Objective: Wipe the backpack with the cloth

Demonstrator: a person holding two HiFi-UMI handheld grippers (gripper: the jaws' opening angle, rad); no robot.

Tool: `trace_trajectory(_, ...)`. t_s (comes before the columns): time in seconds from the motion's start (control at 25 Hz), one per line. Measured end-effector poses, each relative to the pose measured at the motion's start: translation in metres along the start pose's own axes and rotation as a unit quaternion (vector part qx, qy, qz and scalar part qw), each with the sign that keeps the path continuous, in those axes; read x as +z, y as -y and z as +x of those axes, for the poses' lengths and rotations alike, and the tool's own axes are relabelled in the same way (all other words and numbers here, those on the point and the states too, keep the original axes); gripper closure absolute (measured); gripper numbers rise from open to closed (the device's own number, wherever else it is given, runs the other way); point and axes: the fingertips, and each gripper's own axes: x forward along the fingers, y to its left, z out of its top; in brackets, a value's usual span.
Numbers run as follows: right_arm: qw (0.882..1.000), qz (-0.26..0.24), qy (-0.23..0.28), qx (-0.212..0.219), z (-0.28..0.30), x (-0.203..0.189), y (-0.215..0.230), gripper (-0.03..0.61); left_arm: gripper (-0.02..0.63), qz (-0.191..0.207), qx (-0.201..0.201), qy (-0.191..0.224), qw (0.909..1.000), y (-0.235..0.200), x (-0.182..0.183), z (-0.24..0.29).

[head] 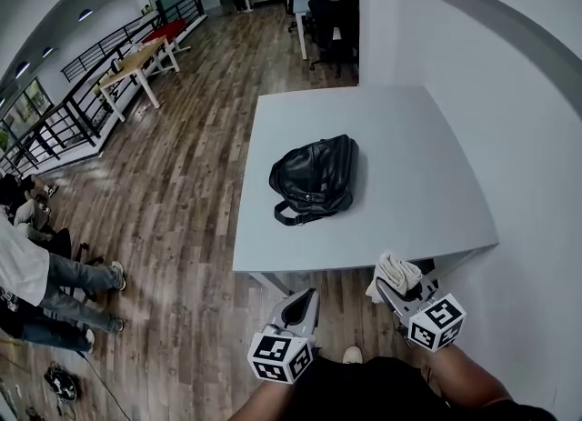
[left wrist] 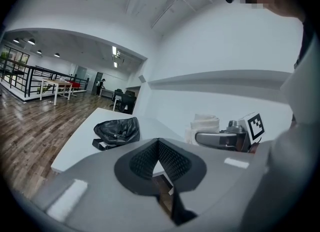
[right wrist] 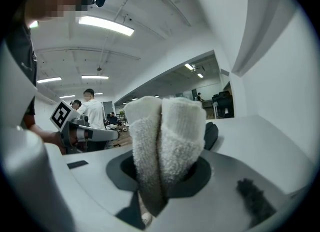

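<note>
The black backpack (head: 314, 178) is laid near the middle of the tabletop (head: 400, 128). A folded white cloth (right wrist: 165, 136) is clamped between the fingers of the right gripper (head: 398, 294), held off the near edge. The fingers of the left gripper (left wrist: 158, 148) appear pressed together, nothing between them.

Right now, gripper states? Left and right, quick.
Left gripper: closed, jaw tips together, nothing between them.
Right gripper: closed on the cloth.

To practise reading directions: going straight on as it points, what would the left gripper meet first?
The left gripper would probably meet the table, just right of the backpack; depth is unclear.
</note>
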Motion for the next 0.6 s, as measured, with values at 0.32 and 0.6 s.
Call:
trace_trajectory(0.32,1.0,0.023,0.011,-0.007,-0.027,-0.004,0.009,0.48,0.607,0.017,0.014,-0.026,0.9994,0.015,-0.006,-0.014)
trace_trajectory(0.6,0.999,0.014,0.022,-0.029,-0.031,0.004,0.005,0.48,0.607,0.037,-0.008,-0.02,0.9991,0.008,0.013,-0.01)
